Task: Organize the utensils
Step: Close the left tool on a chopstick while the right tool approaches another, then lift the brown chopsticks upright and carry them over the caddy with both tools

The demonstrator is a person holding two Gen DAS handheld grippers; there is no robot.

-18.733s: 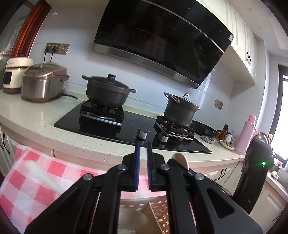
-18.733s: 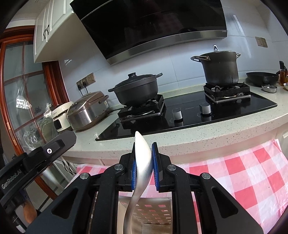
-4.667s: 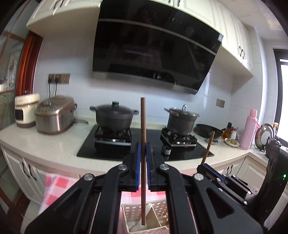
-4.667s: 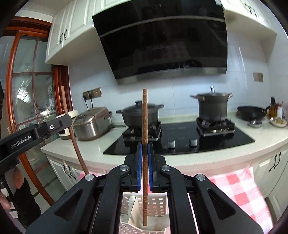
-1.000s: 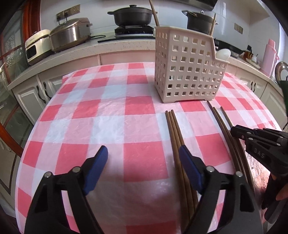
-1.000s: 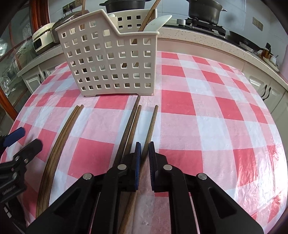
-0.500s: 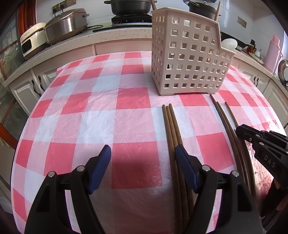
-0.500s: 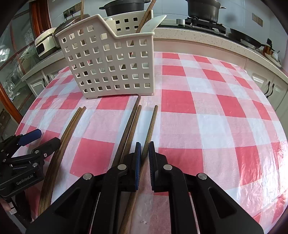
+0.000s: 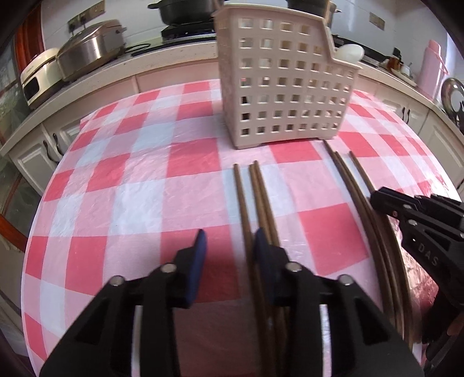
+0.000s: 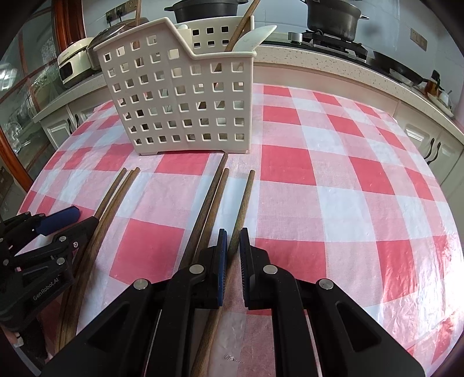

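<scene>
Several brown wooden chopsticks lie on the red-checked tablecloth in front of a cream perforated utensil basket (image 9: pixel 285 84) (image 10: pixel 179 95), which holds a white spoon (image 10: pixel 252 36) and upright chopsticks. My left gripper (image 9: pixel 229 243) is open and low over the left group of three chopsticks (image 9: pixel 255 197), its right finger resting against them. My right gripper (image 10: pixel 232 240) is shut on the rightmost chopstick (image 10: pixel 243 197) of the right group, still flat on the cloth. Each gripper shows in the other's view: the right (image 9: pixel 377 200), the left (image 10: pixel 78 217).
The table's edges curve away on all sides. Behind it runs a counter with a rice cooker (image 9: pixel 90 49), a black stove with pots (image 10: pixel 333 17) and a pink flask (image 9: pixel 432 66). White cabinets (image 10: pixel 429 148) stand below the counter.
My left gripper has narrowed from wide open and moved right onto the left chopstick group. My right gripper stays shut around the rightmost chopstick, barely moved.
</scene>
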